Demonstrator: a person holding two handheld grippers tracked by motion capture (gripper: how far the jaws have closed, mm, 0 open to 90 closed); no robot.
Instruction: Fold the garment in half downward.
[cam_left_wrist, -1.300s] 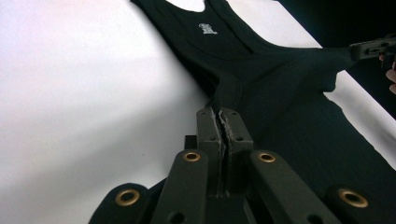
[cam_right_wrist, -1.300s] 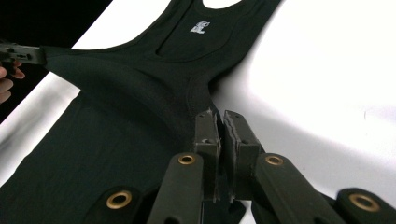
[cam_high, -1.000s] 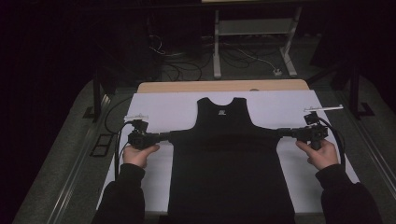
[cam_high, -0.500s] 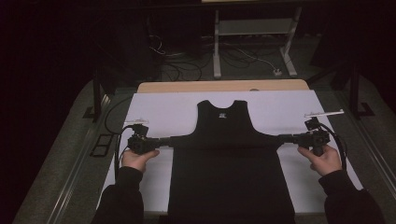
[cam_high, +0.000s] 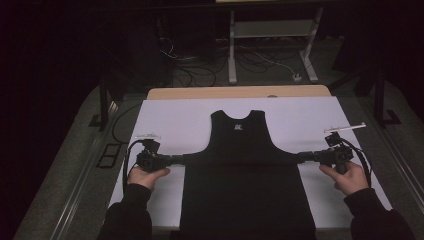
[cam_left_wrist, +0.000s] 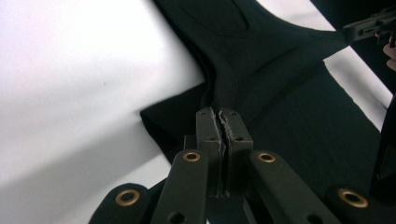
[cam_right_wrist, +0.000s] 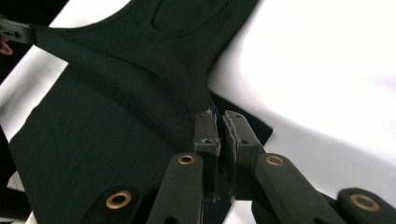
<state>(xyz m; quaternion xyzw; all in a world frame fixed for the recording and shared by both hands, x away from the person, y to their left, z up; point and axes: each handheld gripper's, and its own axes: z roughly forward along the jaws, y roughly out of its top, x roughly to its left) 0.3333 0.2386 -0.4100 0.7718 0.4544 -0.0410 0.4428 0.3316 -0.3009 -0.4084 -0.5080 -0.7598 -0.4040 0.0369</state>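
I see my two arms in dark sleeves at the near edge of the counter, which is covered by a white sheet. My left hand holds the left gripper, and its fingers are pinched tight on the left side of the black sleeveless cloth top, just under the armhole. In the left gripper view the two black fingers press together with a fold of the dark cloth squeezed between them.

My right hand holds the right gripper. Its fingers are pinched tight on the right side of the same top, also just under the armhole. In the right gripper view the cloth runs straight into the closed fingers.

The top lies flat in the middle of the white sheet, front side up, with its neck pointing away from me and its bottom hem at the near edge. The two grippers are well apart, one at each side, and the cloth between them is pulled out into two points.

Farther off, past the neck of the top, I see a bare strip of light wood at the far edge of the counter. Behind that is a dark floor with loose cables and the pale metal legs of a stand.
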